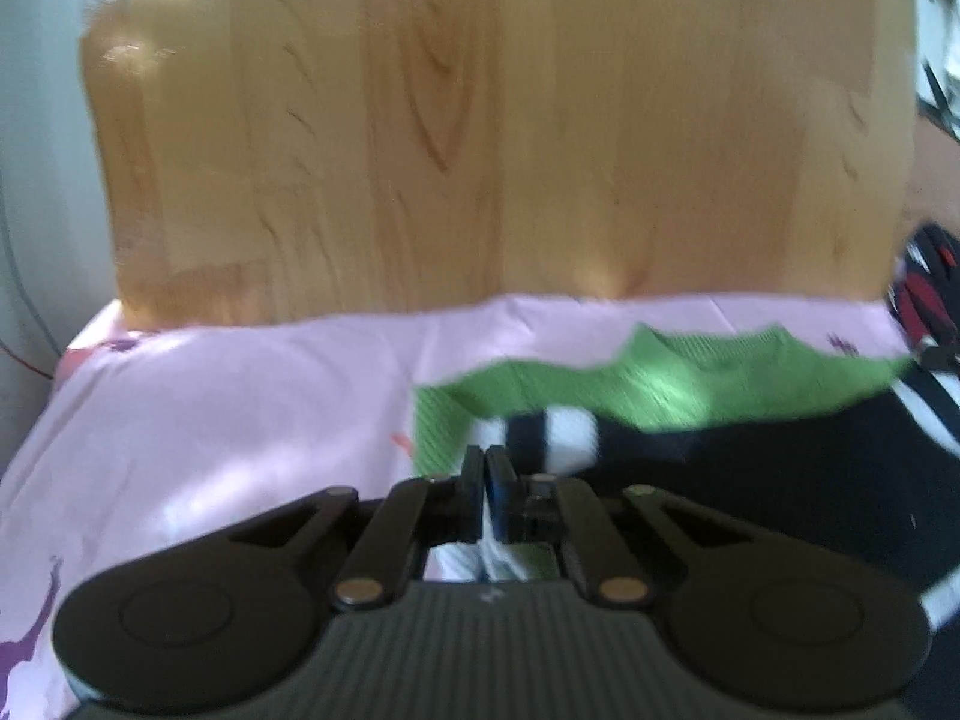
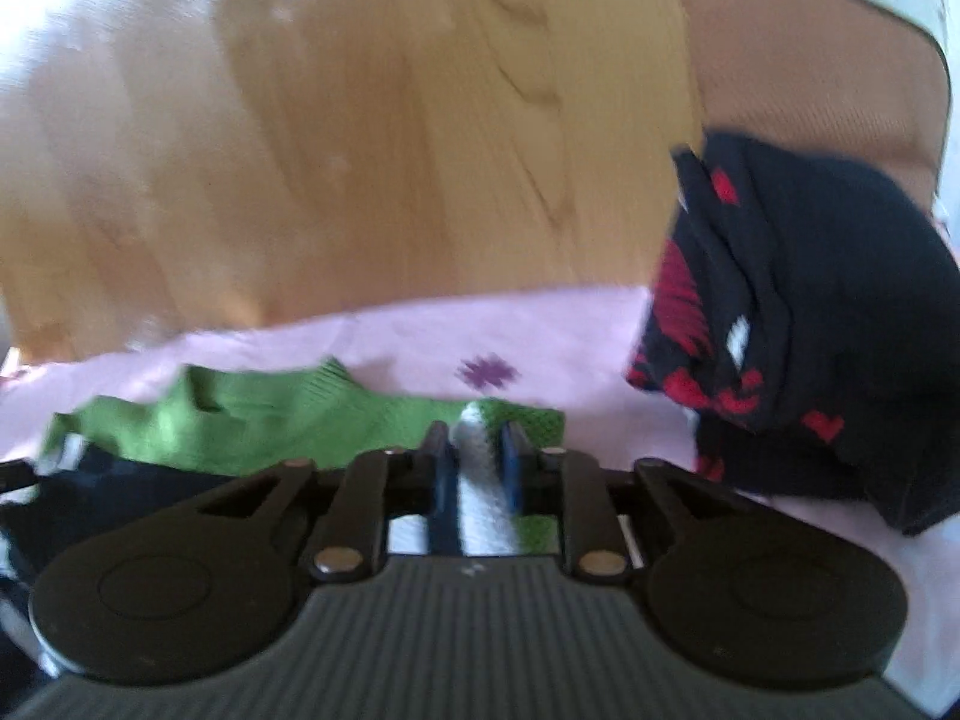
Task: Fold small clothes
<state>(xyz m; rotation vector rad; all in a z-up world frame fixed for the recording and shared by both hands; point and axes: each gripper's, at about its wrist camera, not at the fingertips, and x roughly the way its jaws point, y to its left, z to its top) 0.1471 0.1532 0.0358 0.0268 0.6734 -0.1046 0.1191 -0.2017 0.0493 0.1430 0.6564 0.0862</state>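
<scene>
A small garment in green knit, black and white stripes [image 1: 648, 387] lies on a pink sheet [image 1: 210, 408] in front of a wooden board. My left gripper [image 1: 485, 468] is shut on the garment's left edge, with white cloth bunched under the fingers. The same garment shows in the right wrist view [image 2: 252, 414]. My right gripper [image 2: 477, 438] is shut on a white and green fold of the garment's right edge. Both views are blurred.
A wooden headboard [image 1: 480, 120] rises behind the sheet. A folded black cloth with red pattern [image 2: 780, 312] sits on the sheet to the right of my right gripper, and its edge shows in the left wrist view [image 1: 924, 288]. A brown cushion [image 2: 810, 60] lies behind it.
</scene>
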